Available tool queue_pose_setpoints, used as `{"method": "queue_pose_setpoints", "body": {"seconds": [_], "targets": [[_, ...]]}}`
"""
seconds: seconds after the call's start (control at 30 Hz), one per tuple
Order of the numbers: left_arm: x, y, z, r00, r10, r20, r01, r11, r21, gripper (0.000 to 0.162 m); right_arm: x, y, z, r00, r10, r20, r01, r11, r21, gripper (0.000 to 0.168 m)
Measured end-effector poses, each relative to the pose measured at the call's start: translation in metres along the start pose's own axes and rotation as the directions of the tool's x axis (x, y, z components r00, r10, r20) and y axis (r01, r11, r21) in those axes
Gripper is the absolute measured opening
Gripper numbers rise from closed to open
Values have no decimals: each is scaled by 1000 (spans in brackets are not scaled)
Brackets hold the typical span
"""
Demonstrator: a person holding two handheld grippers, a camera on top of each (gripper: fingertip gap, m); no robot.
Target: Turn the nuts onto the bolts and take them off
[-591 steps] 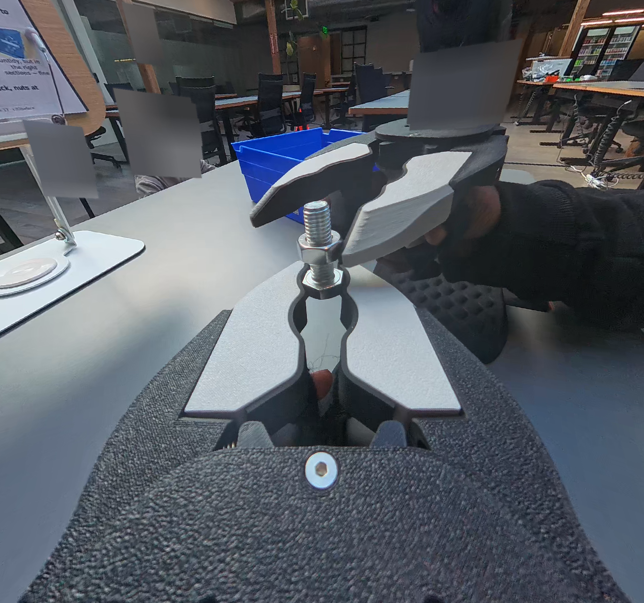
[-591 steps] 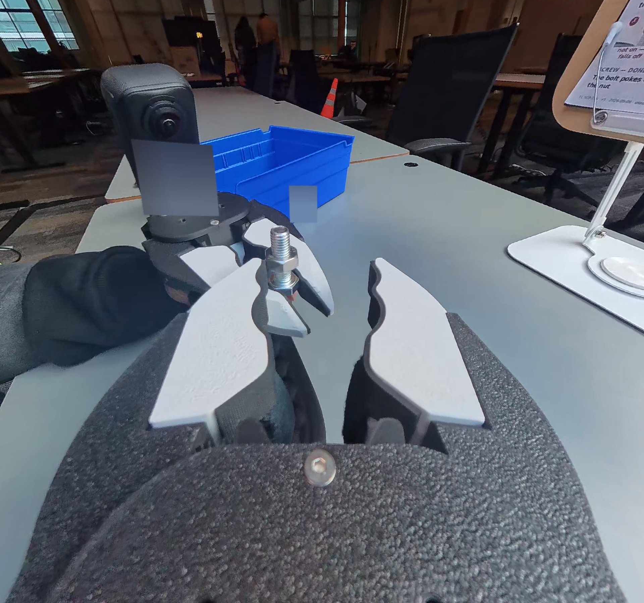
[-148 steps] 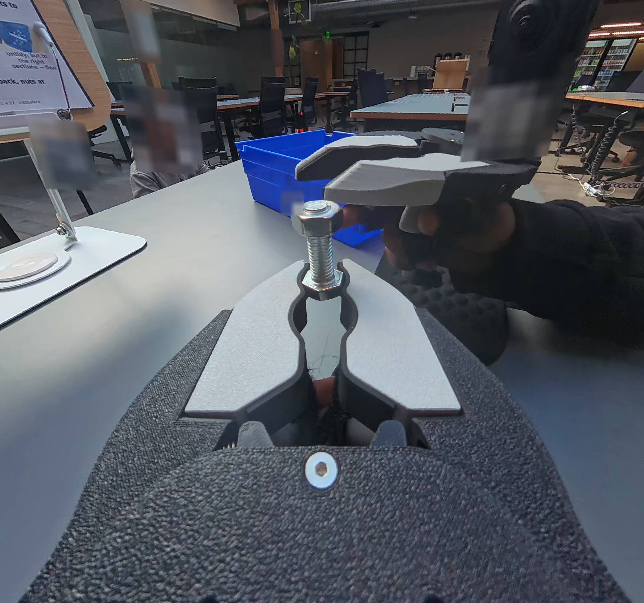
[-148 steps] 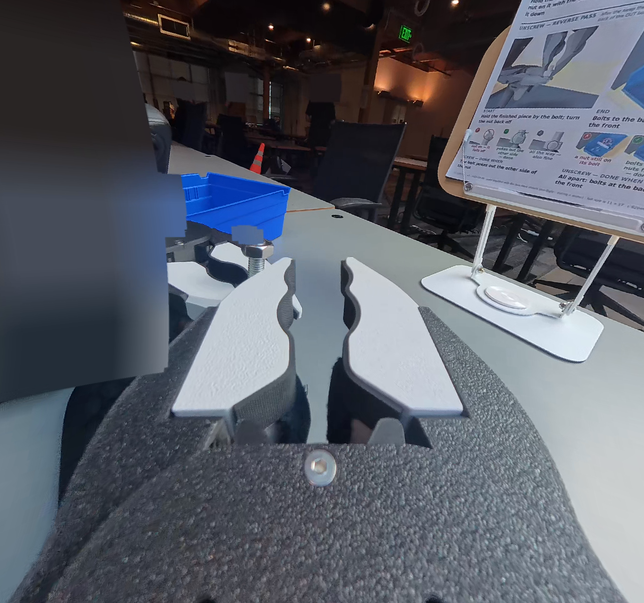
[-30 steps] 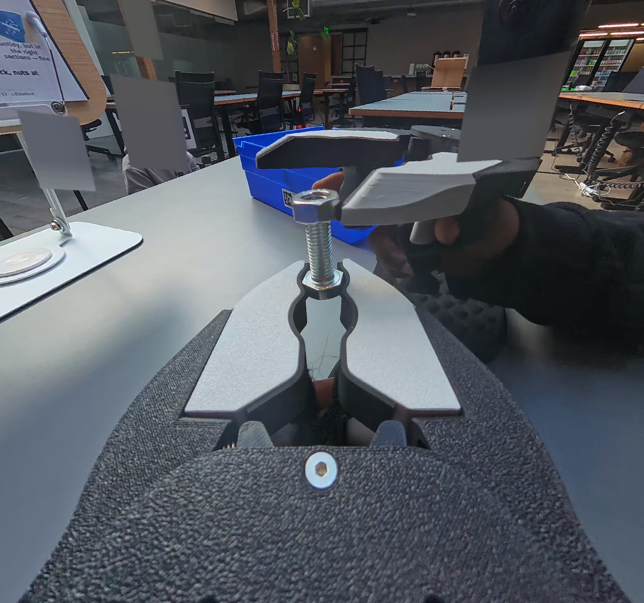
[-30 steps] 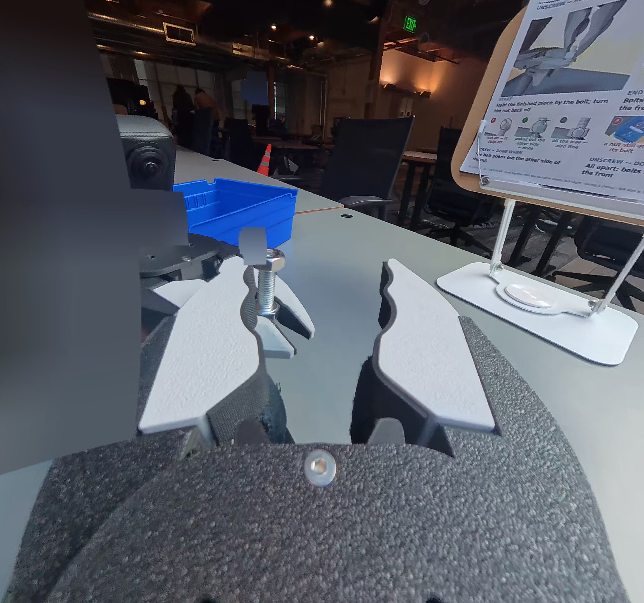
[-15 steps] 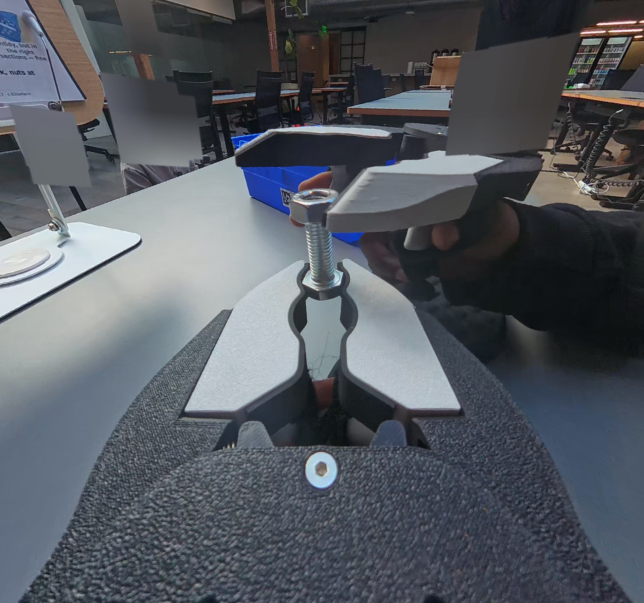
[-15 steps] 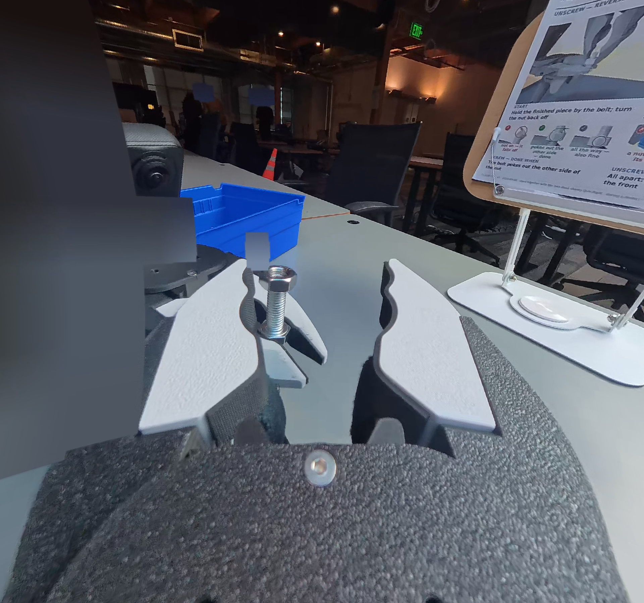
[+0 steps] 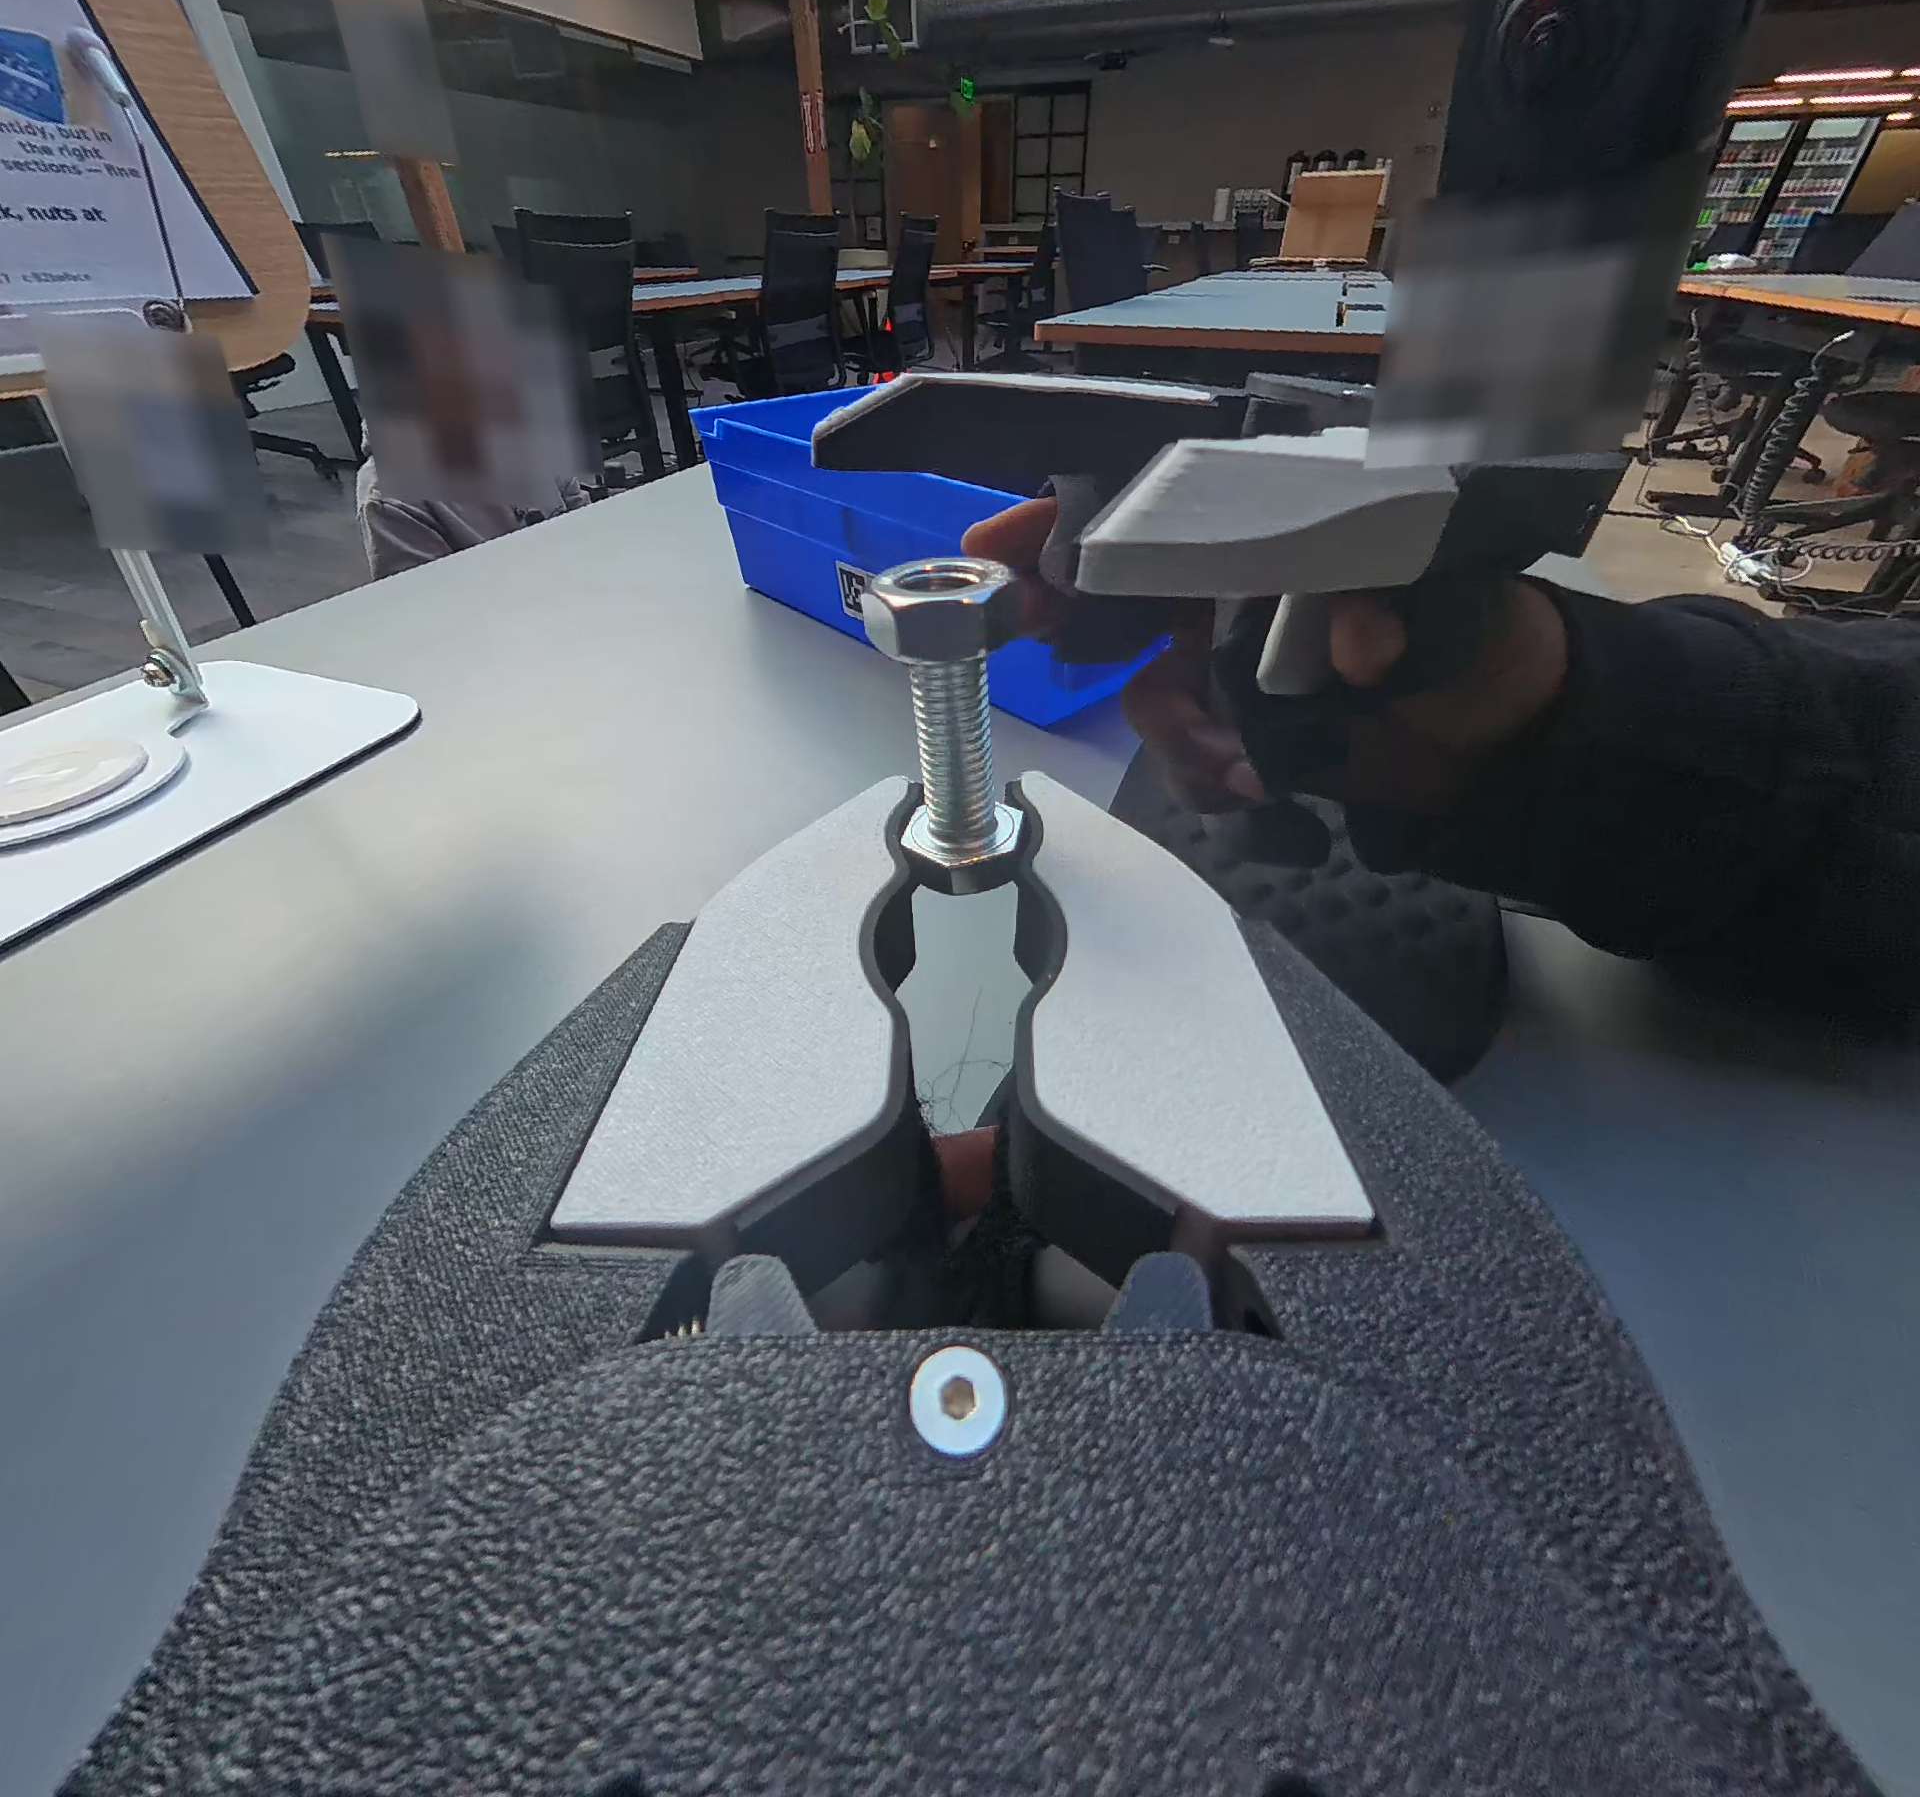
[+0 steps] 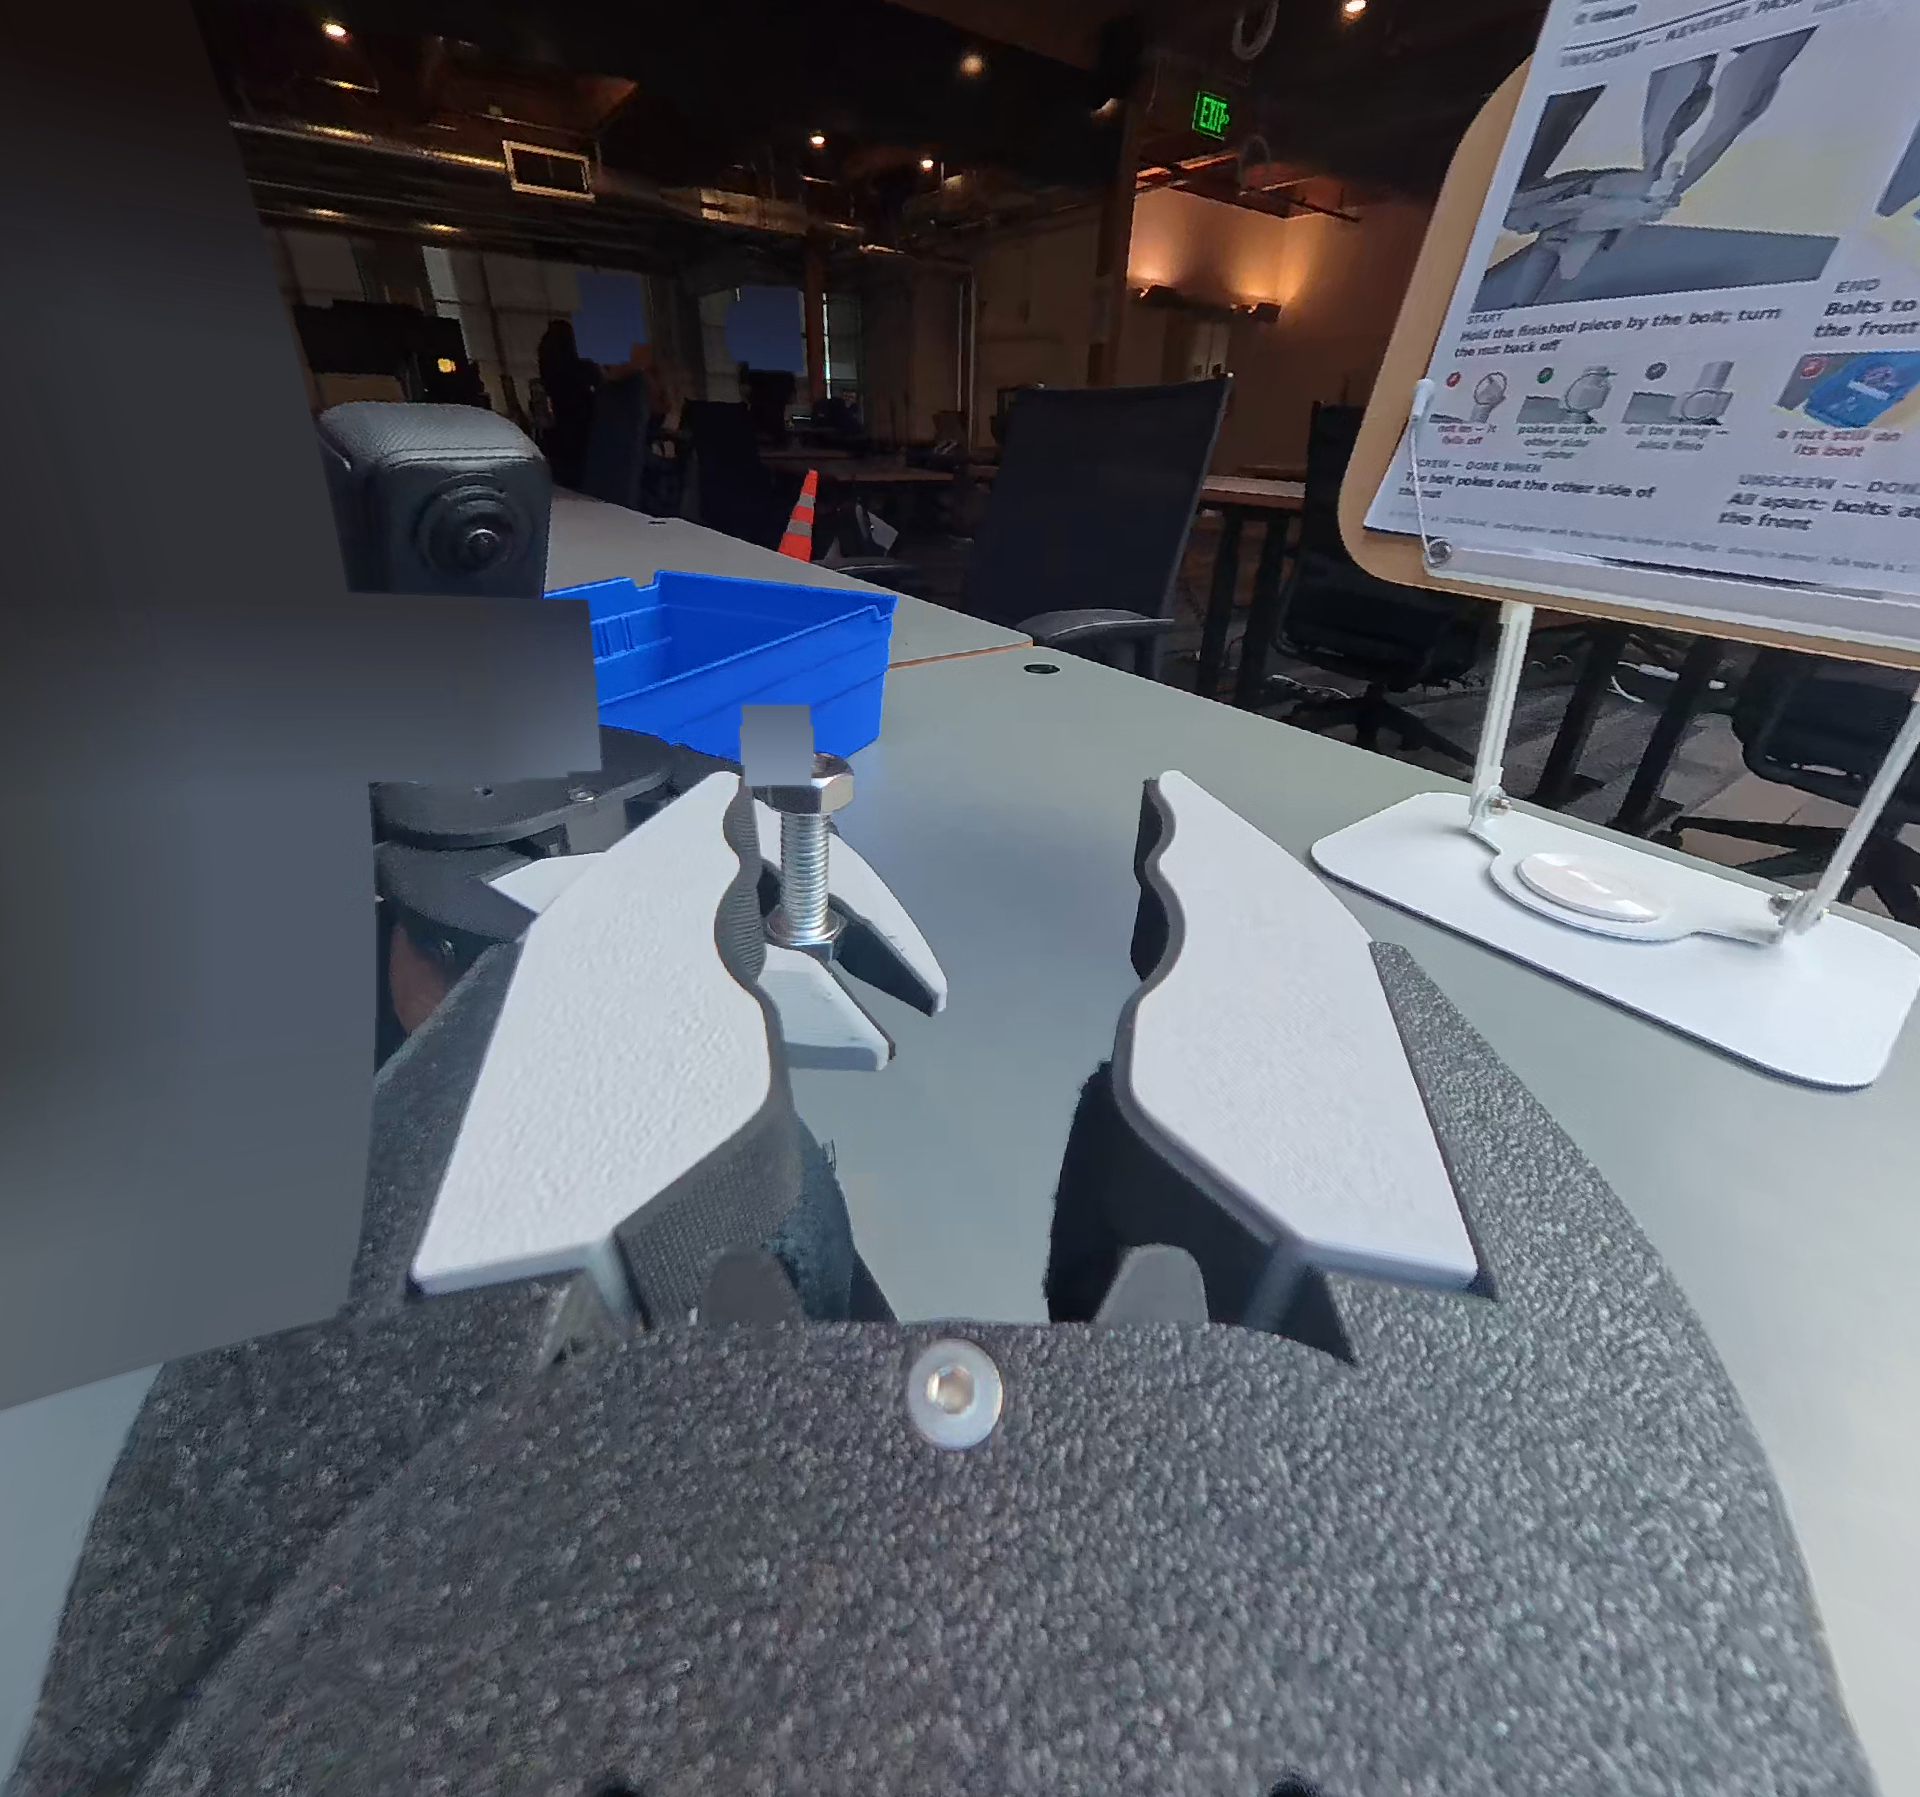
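left gripper (image 9: 961, 843): pinching upright threaded silver steel bolt (image 9: 956, 760) by its head
silver hex nut (image 9: 938, 609): atop bolt
right gripper (image 10: 940, 900): spread, clear of nut

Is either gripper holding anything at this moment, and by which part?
The left gripper holds the bolt upright, jaws closed on its hex head at the bottom. The nut sits at the top of the thread. The right gripper is open and holds nothing.

A blue plastic bin (image 9: 800, 500) sits on the grey surface (image 9: 416, 916) at twelve o'clock. A white stand base (image 10: 1621, 947) at three o'clock carries a wooden board with a printed sheet (image 10: 1704, 293). Office chairs (image 10: 1091, 500) stand beyond.
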State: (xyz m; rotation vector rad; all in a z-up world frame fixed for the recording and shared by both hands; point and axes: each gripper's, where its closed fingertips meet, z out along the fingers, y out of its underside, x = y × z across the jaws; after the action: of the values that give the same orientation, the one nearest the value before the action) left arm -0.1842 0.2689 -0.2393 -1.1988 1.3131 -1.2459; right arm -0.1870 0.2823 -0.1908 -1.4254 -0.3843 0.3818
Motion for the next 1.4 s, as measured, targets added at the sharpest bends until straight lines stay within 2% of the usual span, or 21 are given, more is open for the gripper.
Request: {"method": "queue_pose_setpoints", "body": {"seconds": [0.3, 0.67, 0.97, 1.2, 1.3, 1.4], "targets": [[1, 0, 0, 1000, 4, -1, -4, 1000, -3, 14, -9, 4, 28, 999, -30, 21, 31, 999, -38, 71], [0, 0, 0, 1000, -2, -1, 2, 1000, -1, 15, -1, -1, 3, 999, -36, 5, 36, 999, -14, 70], [0, 1, 0, 1000, -1, -3, 1, 1000, -1, 14, -7, 5, 22, 999, -43, 28, 44, 998, -38, 70], [0, 1, 0, 1000, -4, -5, 4, 1000, 1, 14, 5, 6, -3, 999, -49, -1, 49, 997, -66, 70], [-1, 0, 0, 1000, -14, -6, 14, 1000, 6, 15, 3, 0, -16, 994, -73, 83, 81, 992, -94, 69], [0, 0, 0, 1000, -14, -10, 14, 1000, 5, 14, -6, -21, -19, 941, -130, 314, 197, 961, -192, 58]]}}
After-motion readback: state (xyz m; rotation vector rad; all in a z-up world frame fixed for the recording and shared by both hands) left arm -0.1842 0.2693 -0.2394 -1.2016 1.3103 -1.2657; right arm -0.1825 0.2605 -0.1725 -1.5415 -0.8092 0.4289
